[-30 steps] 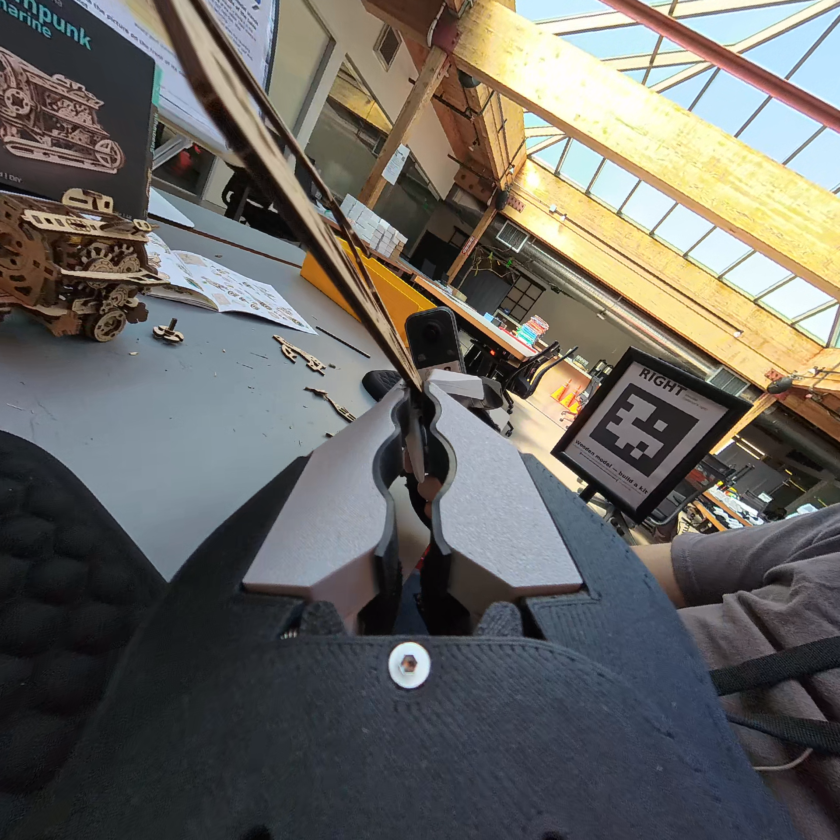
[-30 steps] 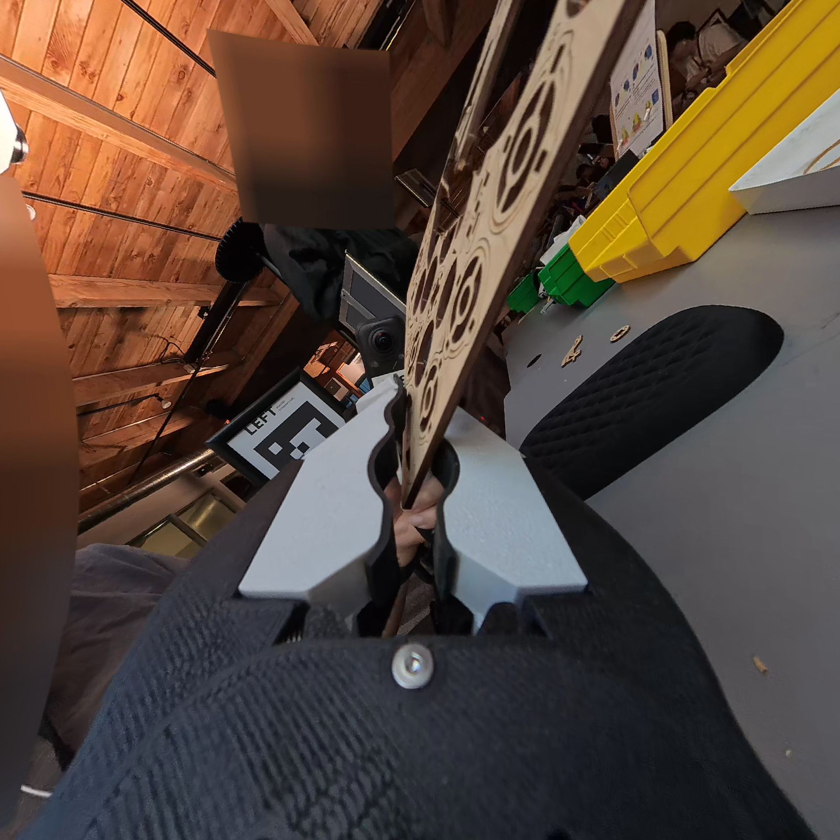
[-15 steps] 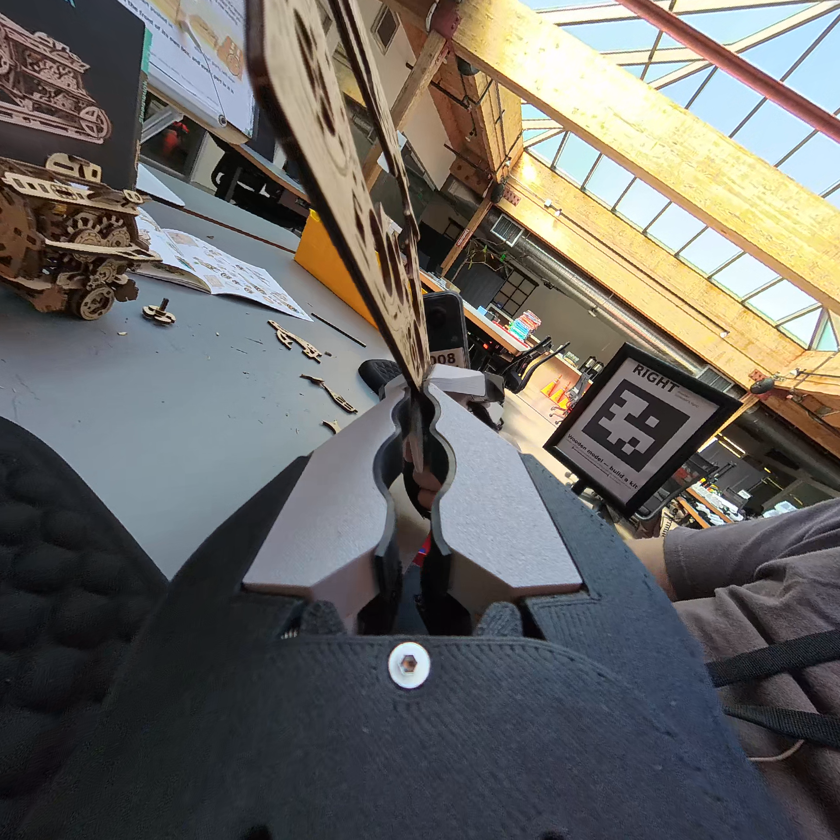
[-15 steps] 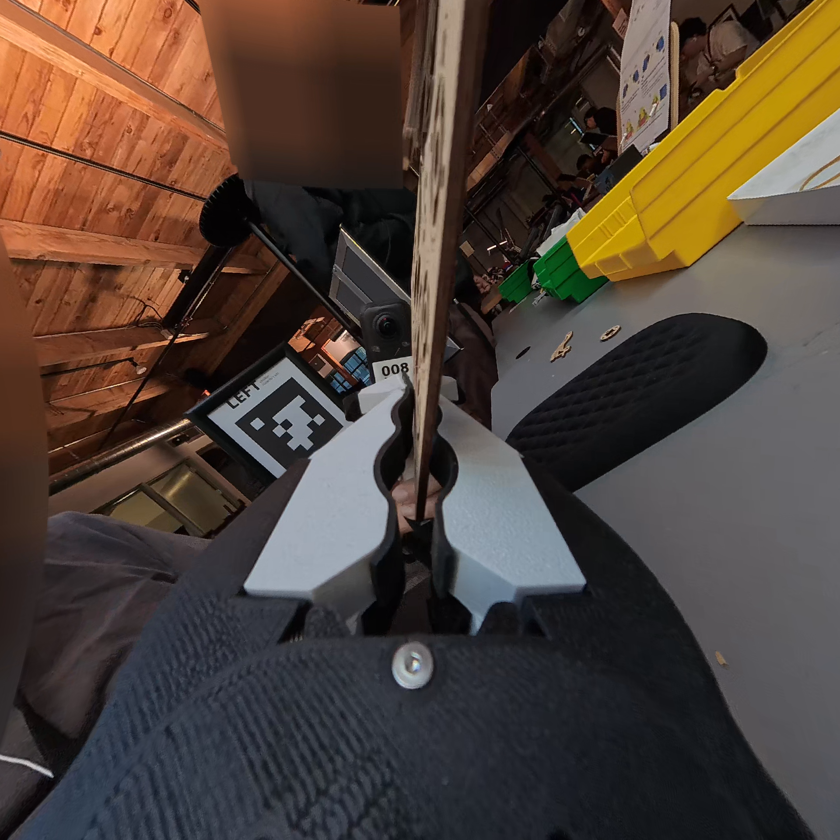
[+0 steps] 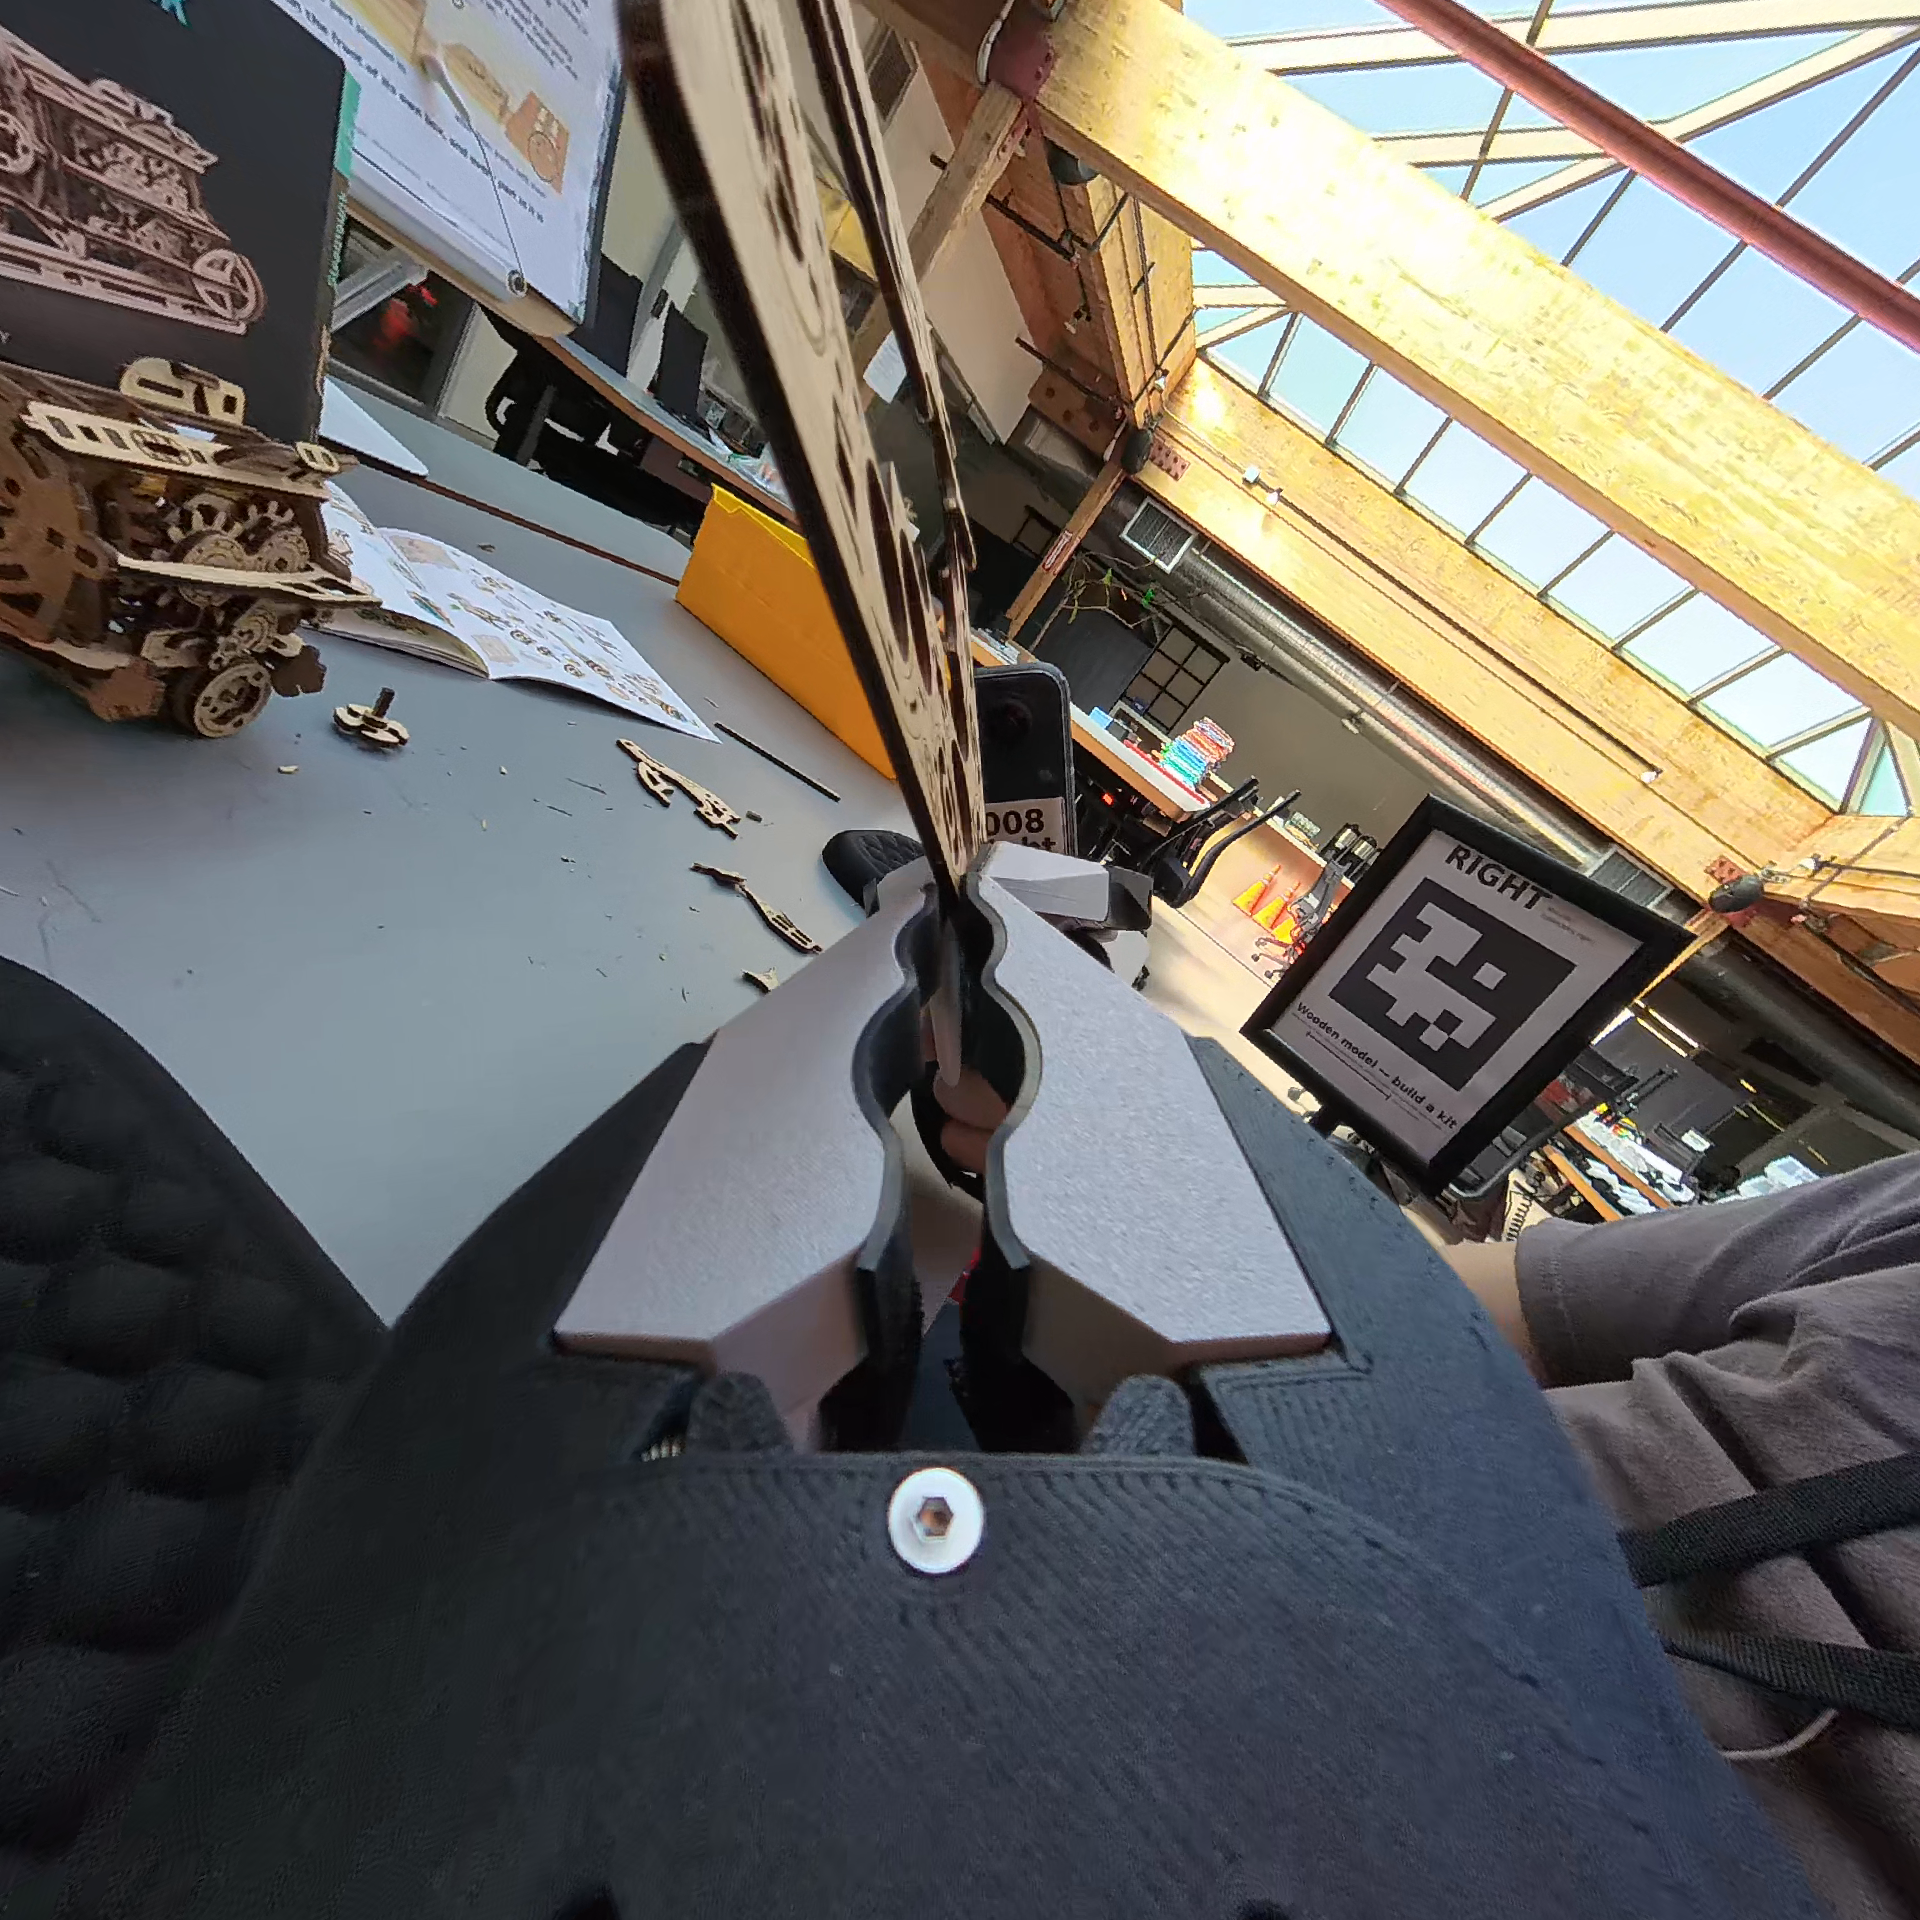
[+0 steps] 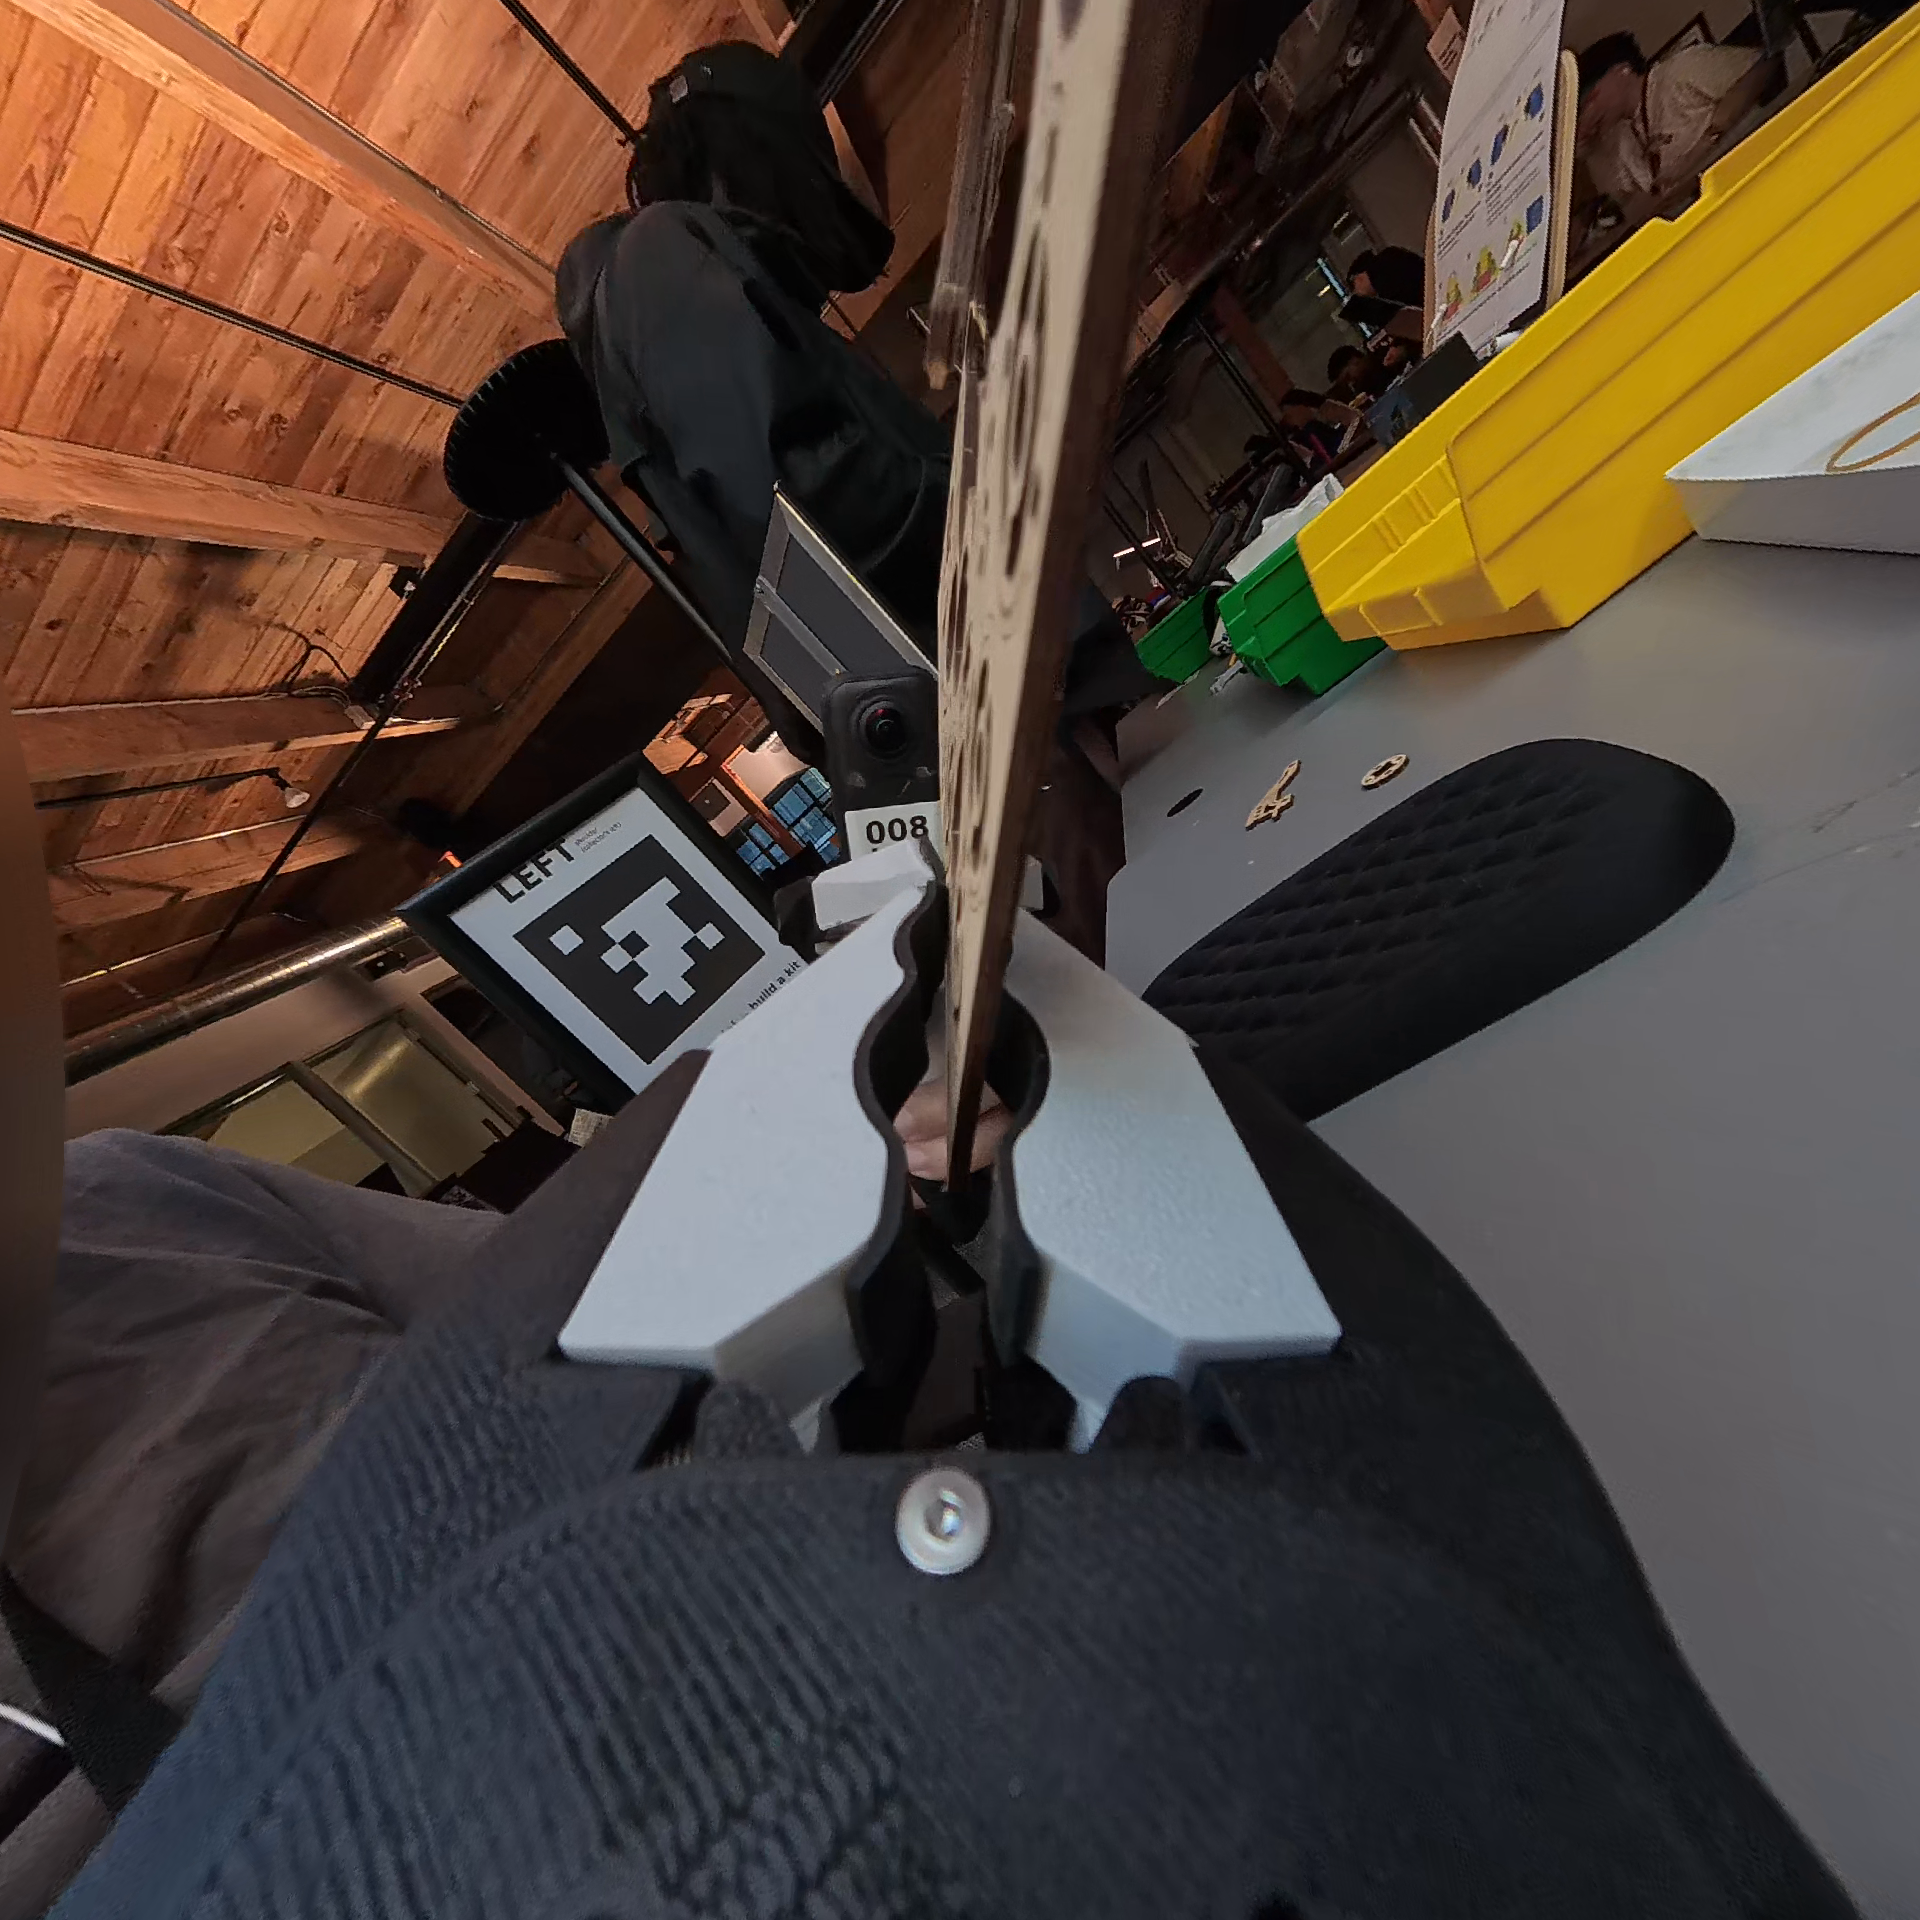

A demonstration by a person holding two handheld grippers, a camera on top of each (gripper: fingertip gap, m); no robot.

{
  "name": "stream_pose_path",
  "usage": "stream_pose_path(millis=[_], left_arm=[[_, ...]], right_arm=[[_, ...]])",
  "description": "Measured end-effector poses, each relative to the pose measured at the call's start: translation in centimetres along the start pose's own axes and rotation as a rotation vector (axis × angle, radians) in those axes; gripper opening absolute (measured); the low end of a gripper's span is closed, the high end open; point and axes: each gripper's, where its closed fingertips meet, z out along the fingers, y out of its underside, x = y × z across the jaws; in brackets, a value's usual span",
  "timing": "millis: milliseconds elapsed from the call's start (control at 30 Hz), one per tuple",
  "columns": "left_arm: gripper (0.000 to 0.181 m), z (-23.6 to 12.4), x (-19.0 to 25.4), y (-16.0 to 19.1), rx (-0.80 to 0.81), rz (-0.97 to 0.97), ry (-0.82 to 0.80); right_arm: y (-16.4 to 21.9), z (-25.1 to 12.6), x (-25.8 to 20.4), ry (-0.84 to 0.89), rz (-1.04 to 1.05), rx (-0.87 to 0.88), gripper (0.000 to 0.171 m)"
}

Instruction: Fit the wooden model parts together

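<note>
A thin laser-cut wooden parts sheet [image 5: 821,364] with round cut-outs is held upright between both grippers. My left gripper [image 5: 961,914] is shut on its lower edge. My right gripper [image 6: 961,925] is shut on the same sheet [image 6: 1023,436], facing the left one; each gripper's housing and camera show just beyond the other's fingertips. A half-built wooden model [image 5: 135,561] stands on the grey table [image 5: 416,935] at the far left. Small loose wooden parts [image 5: 686,784] lie on the table near it.
An open instruction booklet [image 5: 499,623] lies beside the model, the kit box [image 5: 135,208] behind it. A yellow bin [image 6: 1558,436], green bins [image 6: 1278,623] and a white tray [image 6: 1818,478] stand on the table. Black textured pads [image 6: 1434,914] lie on it. A person's grey sleeve [image 5: 1714,1299] is close. Left and right tips are no more than a few centimetres apart. From either gripper's tips it is about 20 cm to the half-built wooden model [image 5: 135,561].
The wooden sheet has turned between the grippers: its face now shows more in the left wrist view and is nearly edge-on in the right wrist view. Both grippers stayed shut on it.
</note>
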Motion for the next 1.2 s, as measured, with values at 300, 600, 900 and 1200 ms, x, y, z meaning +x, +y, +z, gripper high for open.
stream_pose_path(millis=[300,600,900,1200], left_arm=[[0.001,-0.4,-2.1,0.9,0.062,-0.028,-0.121],[0.001,0.0,-2.1,0.9,0.088,0.027,-0.112],[0.001,0.2,-1.7,0.9,0.098,0.023,-0.098],[0.001,0.4,-1.3,0.7,0.117,0.056,-0.103]], right_arm=[[0.9,0.1,2.3,0.090,-0.022,-0.037,0.002],[0.7,-0.2,2.7,0.139,-0.050,-0.023,0.011],[0.5,-0.5,2.2,0.076,0.021,-0.008,0.007],[0.3,-0.7,2.0,0.067,0.009,0.013,0.011]])
